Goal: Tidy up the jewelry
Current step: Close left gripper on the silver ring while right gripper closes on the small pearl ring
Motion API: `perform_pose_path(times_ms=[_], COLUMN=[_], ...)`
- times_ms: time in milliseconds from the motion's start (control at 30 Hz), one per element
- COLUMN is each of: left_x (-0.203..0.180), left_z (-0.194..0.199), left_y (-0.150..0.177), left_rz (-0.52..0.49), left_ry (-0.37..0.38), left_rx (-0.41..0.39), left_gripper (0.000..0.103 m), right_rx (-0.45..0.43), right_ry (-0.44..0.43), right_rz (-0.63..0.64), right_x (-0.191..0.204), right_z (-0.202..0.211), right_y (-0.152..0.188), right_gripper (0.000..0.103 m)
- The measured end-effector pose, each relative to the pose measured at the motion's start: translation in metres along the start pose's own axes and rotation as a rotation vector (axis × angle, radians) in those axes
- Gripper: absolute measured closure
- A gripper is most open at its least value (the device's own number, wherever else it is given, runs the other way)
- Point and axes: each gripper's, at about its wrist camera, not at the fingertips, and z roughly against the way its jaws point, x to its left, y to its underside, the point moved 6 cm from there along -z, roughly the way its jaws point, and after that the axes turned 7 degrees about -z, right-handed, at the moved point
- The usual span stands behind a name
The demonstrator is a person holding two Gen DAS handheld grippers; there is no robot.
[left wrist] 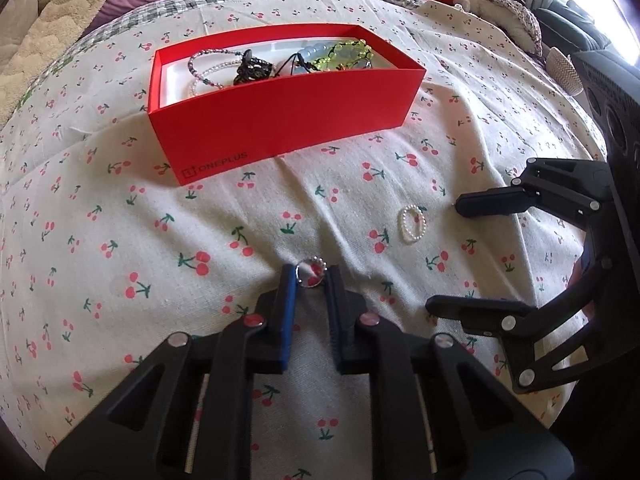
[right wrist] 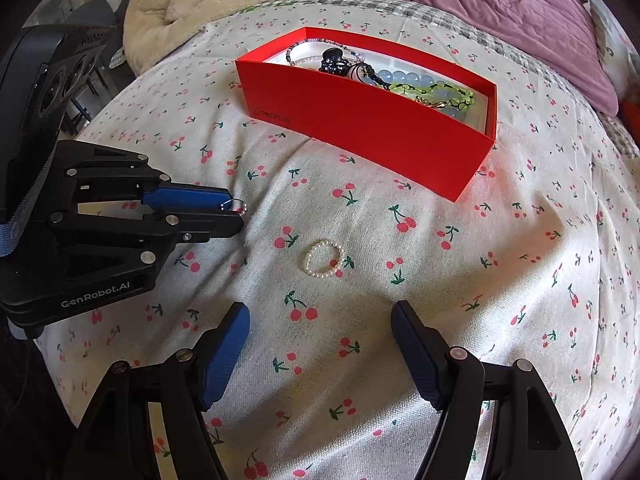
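A: So what's where on the bed?

B: Small silver ring [left wrist: 311, 273] at 6 o'clock in the left wrist view, standing up on the cloth. Pearl bead ring [right wrist: 325, 259] lies flat at dead centre in the right wrist view.

A: And the box?

B: Red box [left wrist: 280, 120] at 12 o'clock, open, already holding beaded bracelets [left wrist: 340, 56] in green, pale blue, black.

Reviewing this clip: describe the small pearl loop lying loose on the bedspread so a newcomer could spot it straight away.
Start at the red box on the cherry-print bedspread. On the bare cloth in front of it, ahead of the open right claw, lies the pearl loop. It is a closed ring of tiny white beads, lying free, unlike the metal ring pinched in the left claw.
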Motion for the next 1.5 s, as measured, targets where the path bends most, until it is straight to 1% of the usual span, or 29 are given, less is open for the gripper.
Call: perform_pose_path(times_ms=[333,400,467,500,567,667,733,900,1167,1267,1500], left_x=[0.004,0.006,0.008,0.008,0.009,0.008,0.008,0.009,0.011,0.012,0.018], left_z=[0.015,0.017,0.018,0.019,0.019,0.017,0.016,0.015,0.014,0.015,0.021], left_y=[0.006,0.008,0.009,0.01,0.012,0.012,0.013,0.012,0.011,0.01,0.01], left_rz=[0.005,0.016,0.023,0.026,0.029,0.032,0.03,0.04,0.051,0.052,0.08], left_ry=[-0.03,-0.036,-0.042,-0.045,-0.053,-0.061,-0.066,-0.07,-0.077,-0.082,-0.09], left_rx=[-0.001,0.002,0.005,0.006,0.009,0.019,0.024,0.029,0.03,0.028,0.014], left_gripper=[0.086,0.087,0.086,0.087,0.087,0.086,0.087,0.087,0.086,0.087,0.087], right_rx=[-0.023,-0.025,-0.027,-0.028,-0.027,-0.019,-0.016,-0.014,-0.004,-0.005,-0.018], right_ry=[-0.011,-0.008,-0.006,-0.008,-0.007,-0.003,-0.005,-0.002,-0.028,-0.028,-0.034], right_rz=[-0.004,0.006,0.013,0.011,0.001,-0.022,-0.037,-0.035,-0.038,-0.037,-0.031], right_x=[-0.002,-0.001,0.0,0.001,-0.001,-0.004,-0.005,-0.003,-0.001,0.0,0.003], right_z=[-0.005,-0.007,-0.008,-0.009,-0.011,-0.012,-0.012,-0.013,-0.015,-0.014,-0.007], right_y=[-0.007,-0.009,-0.011,-0.012,-0.015,-0.017,-0.019,-0.02,-0.021,-0.02,-0.021], right_gripper=[0.029,0.034,0.043,0.046,0.055,0.065,0.069,0.074,0.094,0.097,0.098])
